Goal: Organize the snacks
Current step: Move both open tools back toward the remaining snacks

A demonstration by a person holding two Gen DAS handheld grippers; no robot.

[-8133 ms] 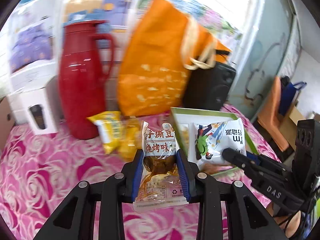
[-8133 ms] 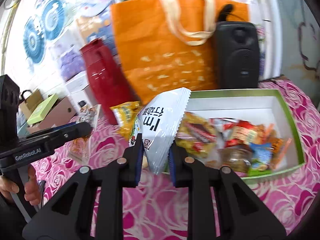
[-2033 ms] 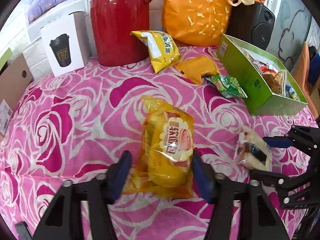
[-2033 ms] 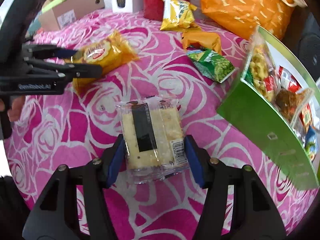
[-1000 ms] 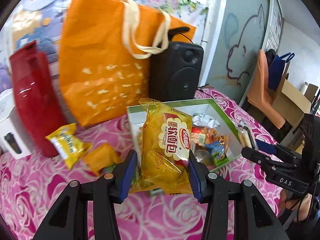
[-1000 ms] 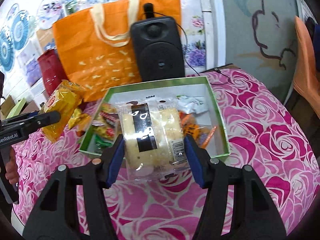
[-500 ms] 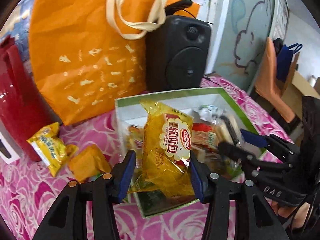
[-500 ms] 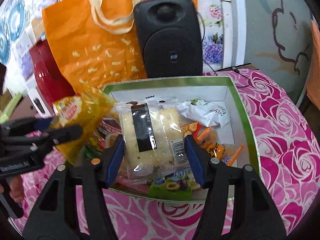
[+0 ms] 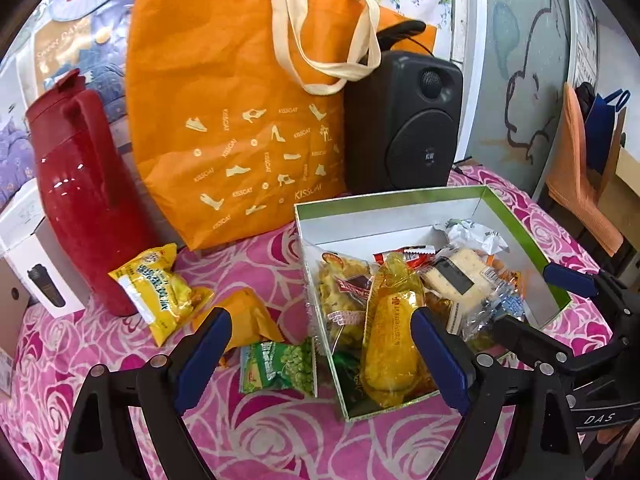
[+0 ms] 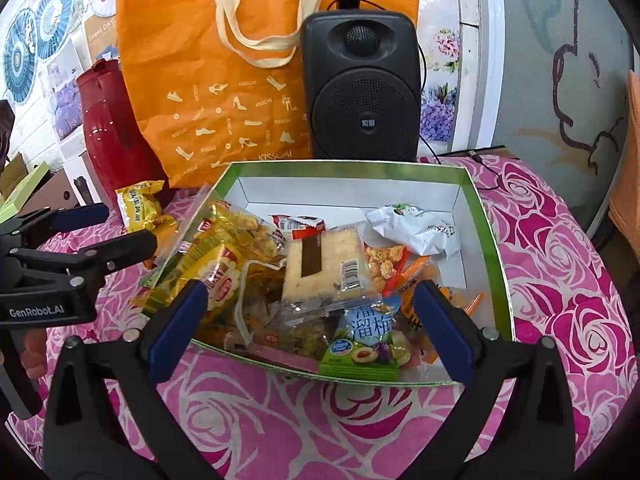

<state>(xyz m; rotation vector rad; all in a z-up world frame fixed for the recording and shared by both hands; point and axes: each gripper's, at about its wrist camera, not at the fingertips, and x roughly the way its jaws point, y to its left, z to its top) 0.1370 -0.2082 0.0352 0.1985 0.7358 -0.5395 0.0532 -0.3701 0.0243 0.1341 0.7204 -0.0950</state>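
L gripper (image 9: pixel 320 356) spread wide, nothing held; yellow bread pack (image 9: pixel 390 344) lies btwn its fingers, inside green box (image 9: pixel 516 224). R gripper (image 10: pixel 310 328) also wide, empty; cracker pack (image 10: pixel 326 264) just ahead in box w/ other snacks.

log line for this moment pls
left gripper: open | right gripper: open | yellow bread pack, cracker pack: in green box
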